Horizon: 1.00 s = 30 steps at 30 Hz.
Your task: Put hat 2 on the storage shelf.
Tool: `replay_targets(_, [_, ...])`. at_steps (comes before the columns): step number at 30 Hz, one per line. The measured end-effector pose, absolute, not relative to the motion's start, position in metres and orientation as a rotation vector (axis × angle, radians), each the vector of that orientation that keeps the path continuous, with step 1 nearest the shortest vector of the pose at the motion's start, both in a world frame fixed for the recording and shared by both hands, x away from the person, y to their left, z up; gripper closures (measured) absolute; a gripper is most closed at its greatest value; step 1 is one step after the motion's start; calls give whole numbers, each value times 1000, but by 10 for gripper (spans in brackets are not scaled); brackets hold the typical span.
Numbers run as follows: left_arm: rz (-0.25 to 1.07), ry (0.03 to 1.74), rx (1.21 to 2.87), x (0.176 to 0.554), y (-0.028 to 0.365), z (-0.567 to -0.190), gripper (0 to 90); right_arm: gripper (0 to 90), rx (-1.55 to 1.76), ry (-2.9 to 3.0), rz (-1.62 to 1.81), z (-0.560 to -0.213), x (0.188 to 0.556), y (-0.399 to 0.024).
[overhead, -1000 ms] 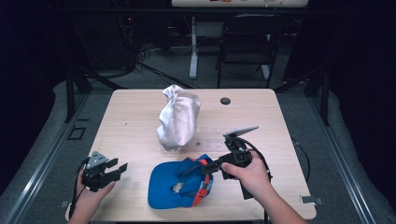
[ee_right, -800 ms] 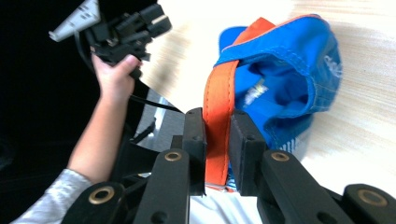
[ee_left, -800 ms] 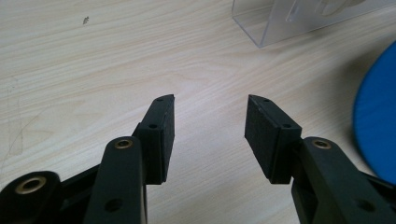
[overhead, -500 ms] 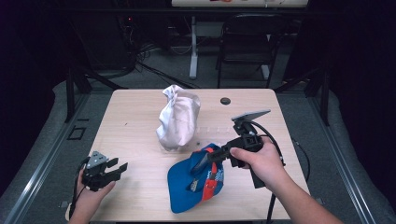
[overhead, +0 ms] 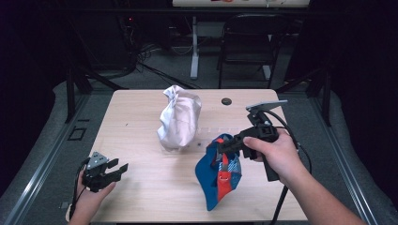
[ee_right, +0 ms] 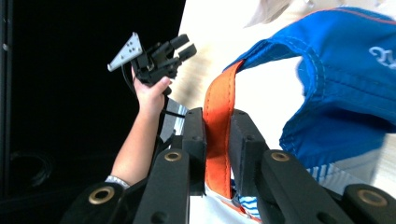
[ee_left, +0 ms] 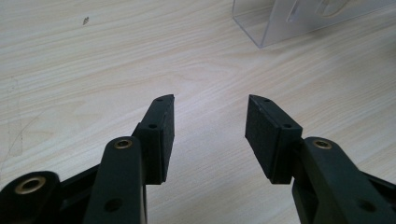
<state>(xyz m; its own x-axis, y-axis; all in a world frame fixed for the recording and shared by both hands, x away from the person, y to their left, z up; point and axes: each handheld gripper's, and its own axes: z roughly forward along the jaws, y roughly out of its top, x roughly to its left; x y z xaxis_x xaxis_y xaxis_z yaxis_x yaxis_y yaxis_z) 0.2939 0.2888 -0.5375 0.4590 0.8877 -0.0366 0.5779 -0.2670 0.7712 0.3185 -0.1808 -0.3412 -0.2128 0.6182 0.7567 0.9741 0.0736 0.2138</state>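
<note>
The high view looks down on the whole table (overhead: 141, 187) from the near side. Each gripper view sits very close behind its own jaws. All three see the tabletop.

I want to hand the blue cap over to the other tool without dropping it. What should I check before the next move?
1. Right tool shut on the orange strap of the blue cap: ok.
2. Cap lifted, hanging from the strap with its lower end near the table: ok; whether it touches, cannot tell.
3. Left tool open, nothing between its pads: ok.
4. Left tool close enough to take the cap: not ok, it sits apart at the near left edge.
5. White bag out of the way behind the cap: ok.
6. Clear plastic stand clear of the path: cannot tell.
</note>
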Motion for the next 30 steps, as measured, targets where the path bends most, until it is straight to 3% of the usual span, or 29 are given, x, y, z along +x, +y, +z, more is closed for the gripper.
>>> replay_targets(12, [529, 1223, 1973, 295, 289, -538, 528, 784, -1653, -1772, -1089, -326, 329, -221])
replay_targets(30, [523, 1229, 1967, 295, 291, -539, 526, 784, -1733, -1694, -1258, -283, 357, -244])
